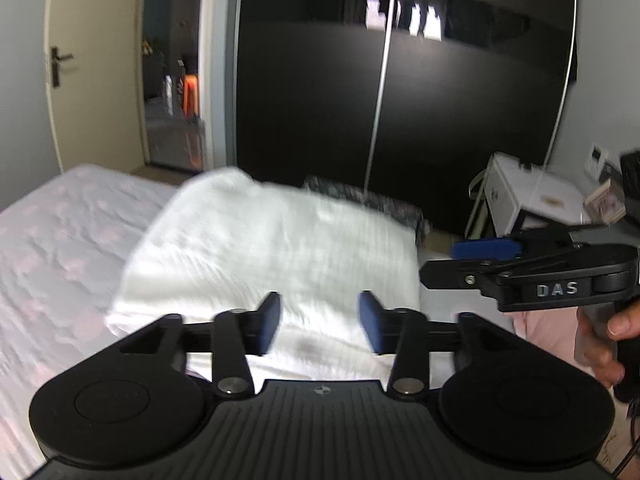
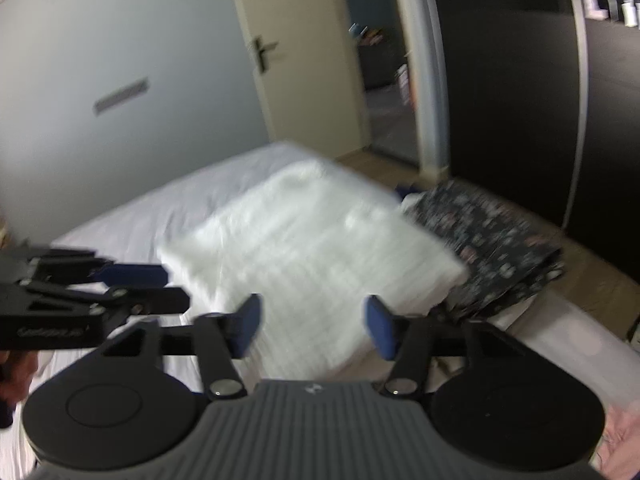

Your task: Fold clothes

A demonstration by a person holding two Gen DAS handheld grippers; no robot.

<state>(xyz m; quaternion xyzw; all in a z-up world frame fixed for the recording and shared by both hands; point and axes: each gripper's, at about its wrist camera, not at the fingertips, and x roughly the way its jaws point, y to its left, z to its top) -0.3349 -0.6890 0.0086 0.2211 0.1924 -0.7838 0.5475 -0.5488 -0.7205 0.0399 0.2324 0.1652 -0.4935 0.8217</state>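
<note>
Where the folded white garment (image 1: 264, 248) lies flat on the bed (image 1: 60, 232), it sits near the bed's far corner, with a dark patterned garment (image 2: 492, 248) just beside it on its right edge. Your left gripper (image 1: 320, 322) hangs over the near edge of the white garment, its blue-padded fingers (image 1: 269, 322) spread apart with nothing between them but the cloth below. Your right gripper (image 2: 312, 328) is likewise above the near part of that garment, fingers (image 2: 382, 332) wide and gripping nothing. In the left view your right hand (image 1: 608, 340) grips its handle at the far right. Beyond the bed stand a black wardrobe (image 1: 400, 100), a cream door (image 1: 92, 60) and a white box (image 1: 520, 196).
</note>
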